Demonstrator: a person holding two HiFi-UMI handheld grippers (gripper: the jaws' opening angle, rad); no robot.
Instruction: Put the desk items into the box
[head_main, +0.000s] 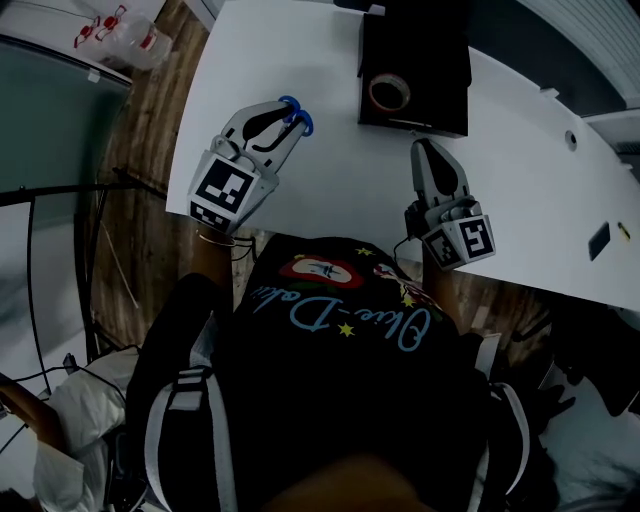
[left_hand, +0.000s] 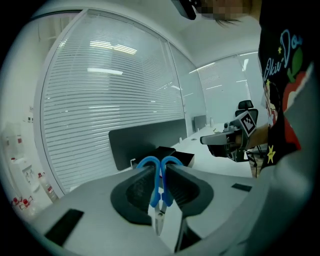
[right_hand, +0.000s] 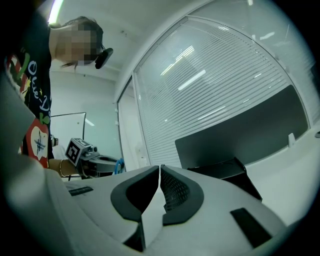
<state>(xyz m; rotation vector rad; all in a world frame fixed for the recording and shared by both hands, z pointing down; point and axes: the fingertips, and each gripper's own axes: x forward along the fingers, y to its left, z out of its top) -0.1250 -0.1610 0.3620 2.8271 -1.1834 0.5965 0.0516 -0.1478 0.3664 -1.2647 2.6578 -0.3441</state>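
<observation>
Gripping scissors by blue handles left of box, left gripper; likely light, stiff, slippery; right gripper closed, empty.

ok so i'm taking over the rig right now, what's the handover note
Left gripper: shut on the blue-handled metal scissors, held over the white desk.
Right gripper: shut, empty, near the black rectangular box.
Done: a tape roll lies in the box.
Left: scissors into the box; a small dark item near the desk's right edge may follow.
</observation>
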